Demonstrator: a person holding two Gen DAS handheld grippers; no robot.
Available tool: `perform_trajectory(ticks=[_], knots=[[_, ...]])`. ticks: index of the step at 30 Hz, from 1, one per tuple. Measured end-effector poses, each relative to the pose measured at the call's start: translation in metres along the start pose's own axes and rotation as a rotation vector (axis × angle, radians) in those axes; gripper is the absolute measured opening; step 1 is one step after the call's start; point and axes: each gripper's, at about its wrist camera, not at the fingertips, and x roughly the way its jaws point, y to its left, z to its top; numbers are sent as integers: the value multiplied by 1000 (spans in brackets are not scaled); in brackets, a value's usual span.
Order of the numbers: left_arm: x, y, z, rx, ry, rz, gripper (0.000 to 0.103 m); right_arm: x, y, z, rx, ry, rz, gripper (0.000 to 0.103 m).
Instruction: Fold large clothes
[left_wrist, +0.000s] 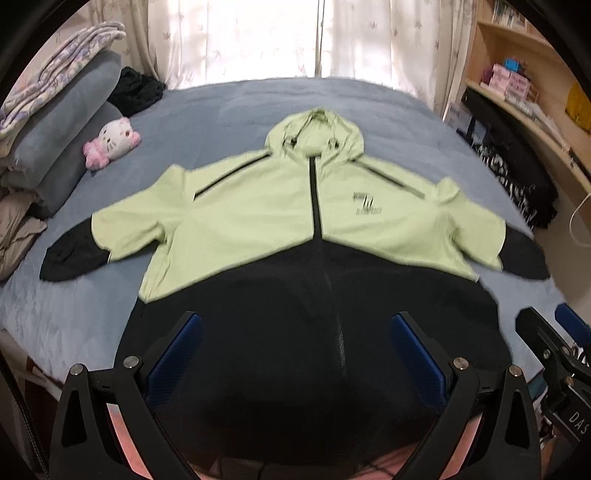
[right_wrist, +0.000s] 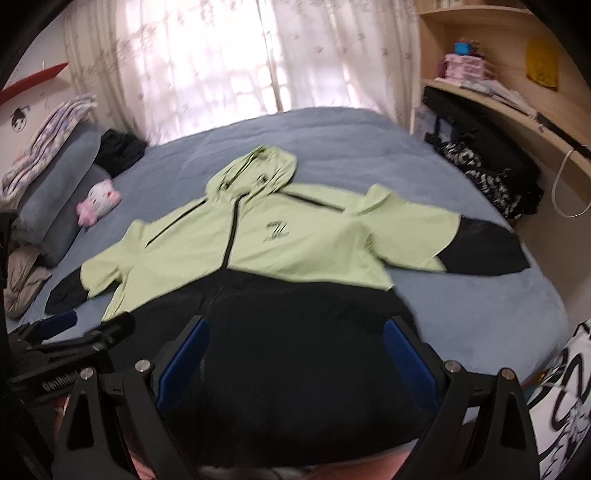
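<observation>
A lime-green and black hooded jacket (left_wrist: 258, 206) is seen spread flat, front up and zipped, across the middle of a blue-grey bed (left_wrist: 229, 107), with the hood pointing toward the curtained window at the top of the frame and both sleeves laid out to the sides. The black hem fills the lower centre of both views.

The left gripper (left_wrist: 295, 354) is held wide apart above the hem, nothing between its blue pads (left_wrist: 177, 350). The right gripper (right_wrist: 293, 354) is likewise spread wide and empty, over the hem's other side; whether either touches the cloth cannot be told.

No fold appears made, so the task is judged to be at its start. A sleeve or hem corner would likely have to be pinched next and carried inward.

A pink and white plush toy (left_wrist: 112, 142) lies at the upper left, beside stacked pillows (left_wrist: 70, 122).
</observation>
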Motion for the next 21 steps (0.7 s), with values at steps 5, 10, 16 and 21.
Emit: perform_trajectory(ticks=[5,10,16,21], knots=[[-8,-12,37,-6,-84,-68,100,-14,-27,30,28,-67,-47,96],[-19,-30,79,24,-152,-84,101,-40,-55,75,1,-174,-163,96],[-21,-58,140,39,-137,-115,102,-64,-112,133,63,-247,-219,96],[5,-89,180,22,-88,-163,102,-39,-177,168,151,-178,-202,95]])
